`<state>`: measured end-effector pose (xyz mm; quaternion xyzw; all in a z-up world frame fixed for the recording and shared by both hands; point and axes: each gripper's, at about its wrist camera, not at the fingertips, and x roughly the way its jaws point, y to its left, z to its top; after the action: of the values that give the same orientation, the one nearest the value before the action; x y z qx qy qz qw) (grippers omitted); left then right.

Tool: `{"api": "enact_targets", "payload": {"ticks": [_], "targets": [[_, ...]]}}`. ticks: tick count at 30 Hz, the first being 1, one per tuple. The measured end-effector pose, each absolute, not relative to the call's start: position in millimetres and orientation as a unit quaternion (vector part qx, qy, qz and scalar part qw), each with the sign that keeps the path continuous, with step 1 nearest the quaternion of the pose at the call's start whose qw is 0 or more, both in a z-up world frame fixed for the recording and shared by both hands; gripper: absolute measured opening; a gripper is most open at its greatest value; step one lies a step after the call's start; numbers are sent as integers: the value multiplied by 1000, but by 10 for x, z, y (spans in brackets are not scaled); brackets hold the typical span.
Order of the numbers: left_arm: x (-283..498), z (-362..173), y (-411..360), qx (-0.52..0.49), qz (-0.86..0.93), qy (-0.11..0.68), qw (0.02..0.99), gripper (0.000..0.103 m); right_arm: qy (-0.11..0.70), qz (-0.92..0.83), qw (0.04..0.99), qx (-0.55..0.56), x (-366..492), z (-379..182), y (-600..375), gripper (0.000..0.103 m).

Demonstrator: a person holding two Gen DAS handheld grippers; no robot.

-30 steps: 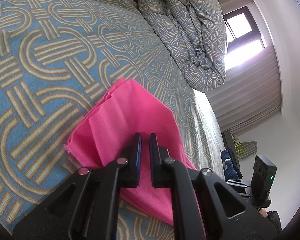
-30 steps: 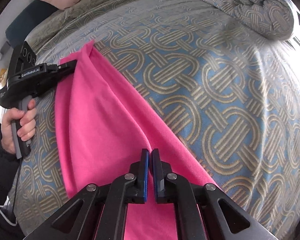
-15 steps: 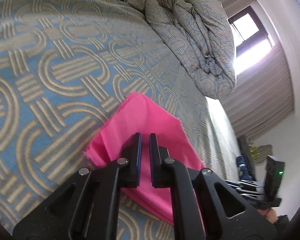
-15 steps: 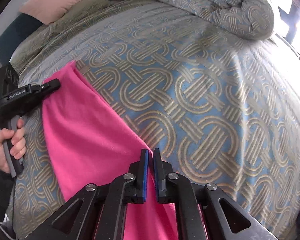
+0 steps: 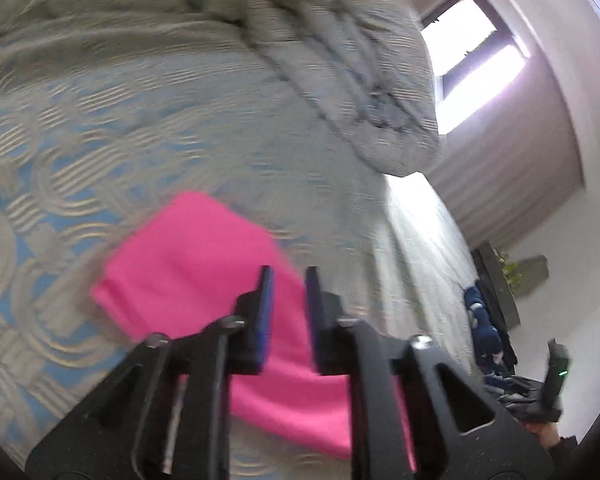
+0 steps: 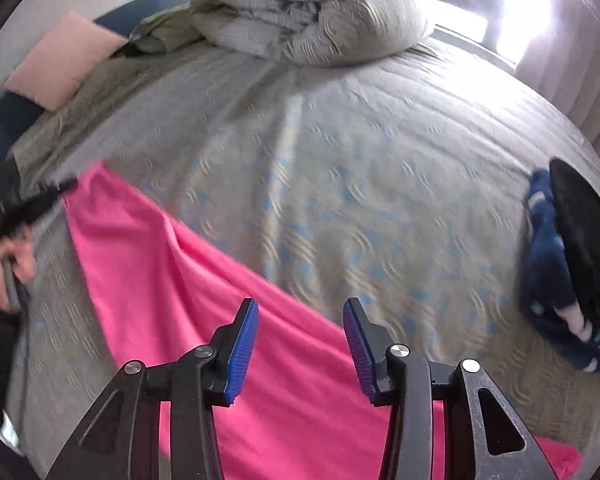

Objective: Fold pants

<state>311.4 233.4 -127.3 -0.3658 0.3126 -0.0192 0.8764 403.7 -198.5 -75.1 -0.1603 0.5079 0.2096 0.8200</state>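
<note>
The pink pants (image 6: 188, 292) lie flat as a long folded strip on the patterned bedspread (image 6: 340, 184), running from upper left to lower right in the right wrist view. My right gripper (image 6: 300, 340) hovers above the strip's near part with its jaws opening and nothing between the blue pads. In the left wrist view one end of the pink pants (image 5: 188, 256) lies on the bedspread (image 5: 100, 120) under my left gripper (image 5: 288, 304), whose jaws are opening a little above the cloth, with no fabric pinched. The left gripper (image 6: 32, 208) also shows at the strip's far end, held by a hand (image 6: 8, 264).
A rolled duvet (image 6: 312, 12) sits at the head of the bed, beside a pink pillow (image 6: 60, 64). A dark blue garment (image 6: 556, 272) and a black object (image 6: 584, 240) lie at the bed's right edge. A window (image 5: 468, 60) and curtains stand behind.
Both grippers have let go of the pink pants and lifted away, jaws parting. The right one swung right and back, so the blue garment now shows. The pants now lie flat.
</note>
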Motion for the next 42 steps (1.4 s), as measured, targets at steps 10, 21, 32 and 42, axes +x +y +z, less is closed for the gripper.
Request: {"api": "enact_targets", "payload": {"ticks": [10,21,32,42], "targets": [[3313,-1677,1997,-345,5,323,881,34,531,258,775,-225,4079,-1268,-1973,44],[3336,-1657,1959,-324,9,325,888,35,535,233,771,-255,4066,-1261,-1882,4],[3318,-1668,1979,-330,17,321,888,33,509,184,800,-261,4168,-1185,-1915,3],[3266,-1572,2050,-306,93,305,897,24,491,156,849,-122,4115,-820,-2471,5]]}}
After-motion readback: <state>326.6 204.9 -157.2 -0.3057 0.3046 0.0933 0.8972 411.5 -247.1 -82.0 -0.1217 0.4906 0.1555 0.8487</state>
